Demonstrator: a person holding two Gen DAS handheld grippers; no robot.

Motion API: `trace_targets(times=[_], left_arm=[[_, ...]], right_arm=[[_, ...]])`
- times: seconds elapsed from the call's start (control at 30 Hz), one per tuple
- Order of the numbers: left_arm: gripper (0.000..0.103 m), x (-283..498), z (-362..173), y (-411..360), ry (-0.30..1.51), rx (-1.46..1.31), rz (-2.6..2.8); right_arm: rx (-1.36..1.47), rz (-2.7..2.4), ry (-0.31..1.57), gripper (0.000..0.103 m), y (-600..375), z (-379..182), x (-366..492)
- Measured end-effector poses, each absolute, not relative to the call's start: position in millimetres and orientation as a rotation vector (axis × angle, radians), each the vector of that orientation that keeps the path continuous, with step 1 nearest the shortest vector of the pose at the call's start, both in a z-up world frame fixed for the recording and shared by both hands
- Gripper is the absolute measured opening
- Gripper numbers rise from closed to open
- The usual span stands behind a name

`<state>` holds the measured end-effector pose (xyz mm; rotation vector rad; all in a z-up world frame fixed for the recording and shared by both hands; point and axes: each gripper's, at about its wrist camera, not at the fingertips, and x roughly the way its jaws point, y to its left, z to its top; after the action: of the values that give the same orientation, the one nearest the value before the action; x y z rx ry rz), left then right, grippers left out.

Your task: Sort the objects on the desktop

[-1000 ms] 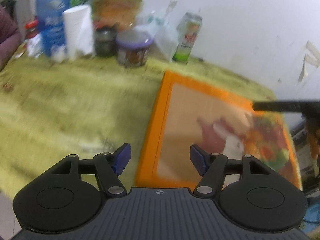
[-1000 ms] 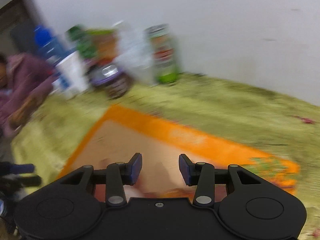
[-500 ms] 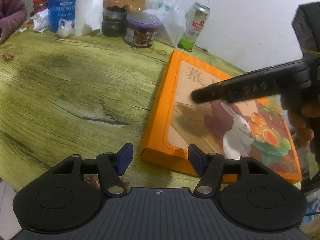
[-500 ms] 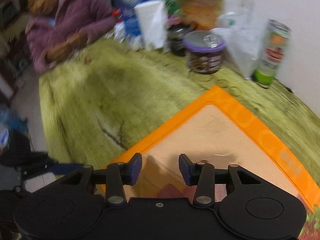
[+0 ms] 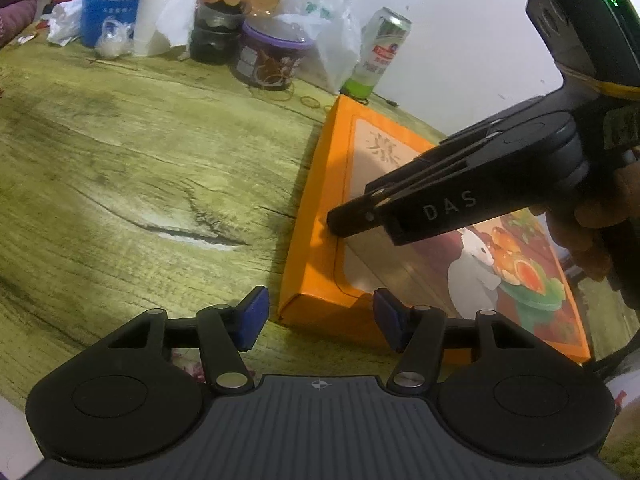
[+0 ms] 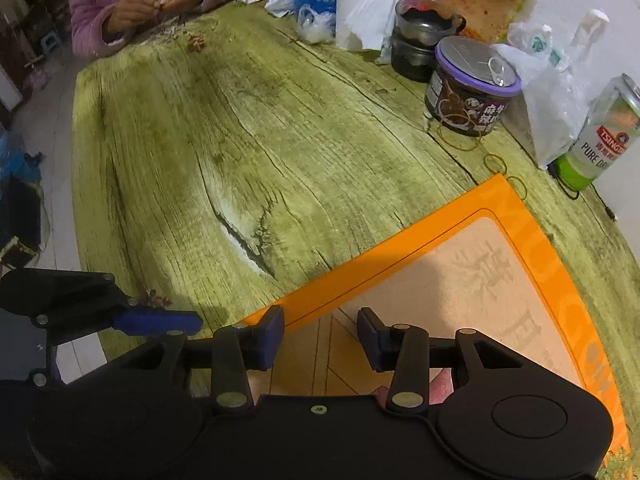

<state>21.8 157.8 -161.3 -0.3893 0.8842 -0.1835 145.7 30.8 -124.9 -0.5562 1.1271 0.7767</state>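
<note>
Left wrist view: left gripper point(image 5: 318, 322) jaws closing around the near corner of one orange box point(image 5: 316, 248) — pads not on it yet; right gripper point(image 5: 340, 222) tip sits on the lid ahead. Right wrist view: right gripper point(image 6: 320, 336) jaws apart, empty, over the box point(image 6: 400, 248); beyond — one beer can point(image 6: 600, 136), one purple-lidded tub point(image 6: 472, 88), three rubber bands point(image 6: 495, 162).

Both handheld grippers are matte black plastic. The left gripper point(image 5: 318, 314) has blue pads point(image 5: 251, 322), silver pivot screws, round side discs and a ribbed grey deck with a small crosshair mark. The right gripper point(image 6: 320, 334) matches, its side lettered "DAS", a green light at one o'clock.
</note>
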Motion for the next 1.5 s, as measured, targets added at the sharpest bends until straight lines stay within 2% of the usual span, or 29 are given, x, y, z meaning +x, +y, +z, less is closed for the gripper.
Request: trace_targets(times=[0.3,0.63,0.9,1.17,1.33,1.5], left_arm=[[0.055,27.0,-171.0,164.5,0.897,-0.433,-0.208],[0.056,27.1,-177.0,170.6,0.905,-0.487,-0.217],[0.056,27.0,-157.9,166.3,0.913,-0.374,-0.238],[0.056,47.5,-115.1,135.8,0.872,-0.200,-0.375],[0.056,62.2,-93.0,70.4,0.848,-0.024,-0.553],[0.056,65.1,-95.1,-9.7,0.892,0.104,-0.694]], right_arm=[[-0.563,0.761,1.154,0.040,36.5,-131.7,149.8],[-0.554,0.755,1.162,0.040,36.8,-136.2,151.5],[-0.417,0.728,1.170,0.040,16.9,-122.6,152.2],[-0.194,0.425,1.095,0.040,-99.6,-74.8,128.8],[-0.048,0.159,1.058,0.040,-208.6,-64.6,101.0],[0.073,0.033,1.055,0.040,-292.2,-73.9,86.2]])
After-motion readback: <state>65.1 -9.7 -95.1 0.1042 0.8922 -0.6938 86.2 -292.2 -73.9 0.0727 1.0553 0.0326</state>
